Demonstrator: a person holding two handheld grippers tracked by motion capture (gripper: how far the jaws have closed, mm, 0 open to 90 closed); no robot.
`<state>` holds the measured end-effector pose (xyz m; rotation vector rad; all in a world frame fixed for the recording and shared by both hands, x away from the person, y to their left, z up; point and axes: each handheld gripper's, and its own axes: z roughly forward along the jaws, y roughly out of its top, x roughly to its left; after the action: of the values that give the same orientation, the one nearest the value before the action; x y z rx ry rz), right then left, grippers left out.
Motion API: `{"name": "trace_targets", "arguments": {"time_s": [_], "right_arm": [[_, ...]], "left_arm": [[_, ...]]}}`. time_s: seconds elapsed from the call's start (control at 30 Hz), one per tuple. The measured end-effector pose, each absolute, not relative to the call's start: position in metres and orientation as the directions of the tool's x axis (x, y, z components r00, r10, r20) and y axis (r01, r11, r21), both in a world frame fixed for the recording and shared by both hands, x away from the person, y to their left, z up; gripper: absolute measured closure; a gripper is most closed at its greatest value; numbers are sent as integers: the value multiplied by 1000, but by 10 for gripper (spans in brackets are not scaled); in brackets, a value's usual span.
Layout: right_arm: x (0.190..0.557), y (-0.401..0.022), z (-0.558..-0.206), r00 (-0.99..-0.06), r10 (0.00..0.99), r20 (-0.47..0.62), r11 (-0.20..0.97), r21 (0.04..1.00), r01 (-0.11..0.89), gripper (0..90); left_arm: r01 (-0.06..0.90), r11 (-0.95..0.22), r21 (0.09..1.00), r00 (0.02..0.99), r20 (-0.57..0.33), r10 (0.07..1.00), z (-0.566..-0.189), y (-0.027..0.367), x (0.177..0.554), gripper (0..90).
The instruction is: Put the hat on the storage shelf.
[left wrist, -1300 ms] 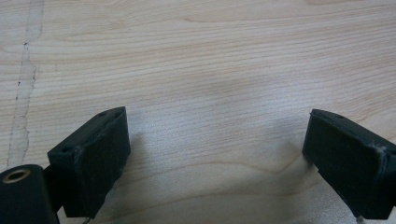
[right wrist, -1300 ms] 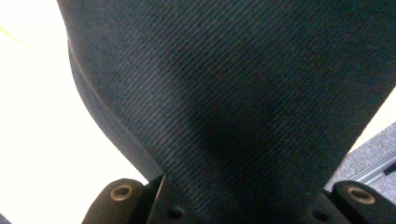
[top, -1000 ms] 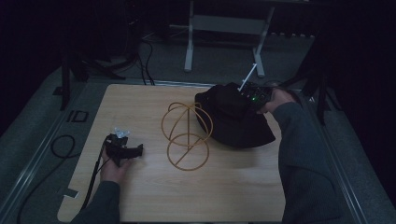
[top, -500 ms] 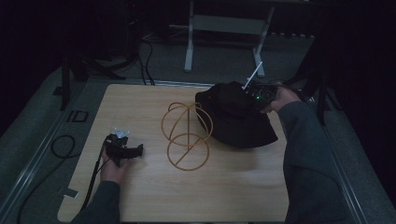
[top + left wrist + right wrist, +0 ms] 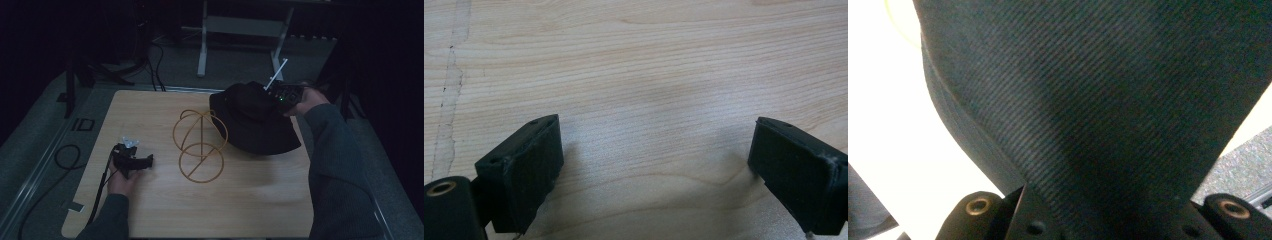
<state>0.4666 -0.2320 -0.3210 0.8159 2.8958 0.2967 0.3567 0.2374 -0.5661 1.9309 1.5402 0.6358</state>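
A black bucket hat [image 5: 257,122] hangs over the table's right side, lifted at its far edge by my right gripper [image 5: 278,95], which is shut on the fabric. In the right gripper view the dark ribbed cloth of the hat [image 5: 1108,100] runs down between the jaws. A gold wire hat stand [image 5: 199,145] stands at the table's middle, just left of the hat. My left gripper [image 5: 134,161] rests low on the table's left side, open, and in the left gripper view its pads [image 5: 524,165] stand wide apart over bare wood.
The light wooden table [image 5: 150,110] has a metal rail along its left edge. A black cable [image 5: 65,160] loops on the floor at left. A grey metal frame [image 5: 240,30] stands beyond the far edge.
My right gripper has drawn the hat's far edge slightly to the right and away. The left gripper has stayed put.
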Motion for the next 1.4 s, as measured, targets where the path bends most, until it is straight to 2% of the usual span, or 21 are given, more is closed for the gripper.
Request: {"name": "trace_targets", "arguments": {"time_s": [0.9,1.4], "right_arm": [[458,-252,-305,-843,533,-63,833,213,511,868],[449,-277,-301,-839,541,-53,822,244,515,867]], "left_arm": [[697,-162,699,217,10,976,-566,237,357,78],[697,-162,699,217,10,976,-566,237,357,78]]}}
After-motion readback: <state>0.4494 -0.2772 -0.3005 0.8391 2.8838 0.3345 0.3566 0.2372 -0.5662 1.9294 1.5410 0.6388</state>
